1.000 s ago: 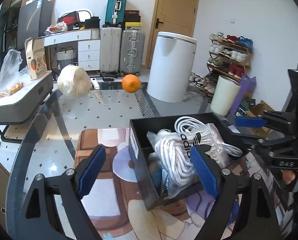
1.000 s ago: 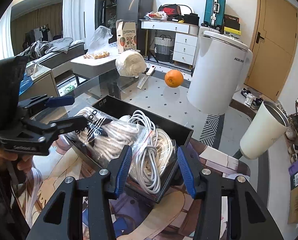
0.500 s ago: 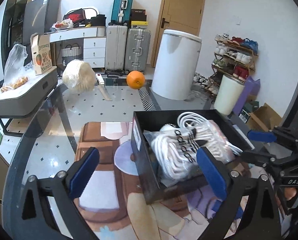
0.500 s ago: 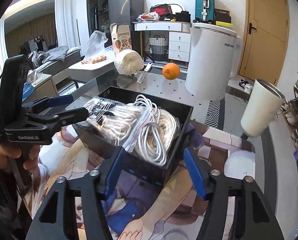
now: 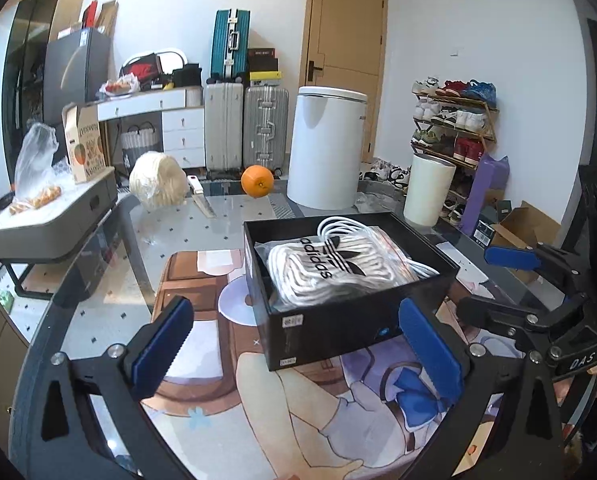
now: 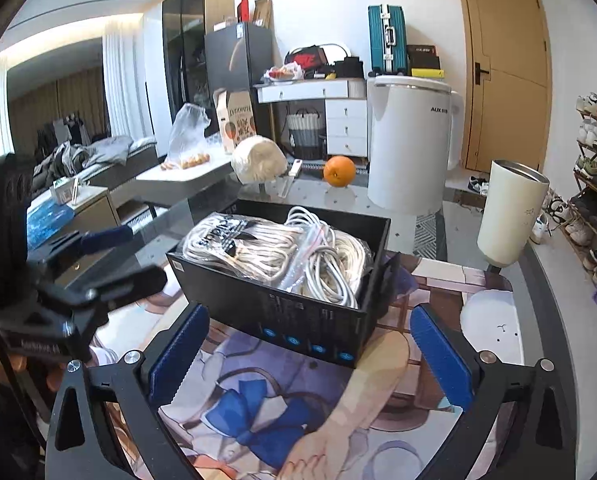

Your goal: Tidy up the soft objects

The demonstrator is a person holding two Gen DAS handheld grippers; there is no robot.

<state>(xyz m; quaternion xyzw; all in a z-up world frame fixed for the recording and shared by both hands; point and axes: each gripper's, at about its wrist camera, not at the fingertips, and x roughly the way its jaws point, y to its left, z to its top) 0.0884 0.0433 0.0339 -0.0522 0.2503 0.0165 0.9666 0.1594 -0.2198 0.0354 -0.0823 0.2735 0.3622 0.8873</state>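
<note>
A black open box point(image 5: 330, 330) point(image 6: 298, 324) stands on a printed mat on the glass table. In it lie a clear bag of white rope with an adidas logo point(image 5: 330, 266) point(image 6: 234, 246) and a coil of white cable point(image 6: 330, 264). My left gripper point(image 5: 294, 344) is open and empty, held back from the box's near left corner. My right gripper point(image 6: 308, 350) is open and empty, just short of the box's near side. Each gripper shows at the edge of the other's view.
A wrapped white bundle point(image 5: 156, 184), a knife point(image 5: 200, 198) and an orange point(image 5: 257, 181) lie at the table's far side. A cream tumbler point(image 6: 510, 216) stands to the right of the box. A white round coaster point(image 6: 494, 326) lies on the mat.
Both grippers have drawn back from the box and opened wider. The rope bag and cable stay in the box.
</note>
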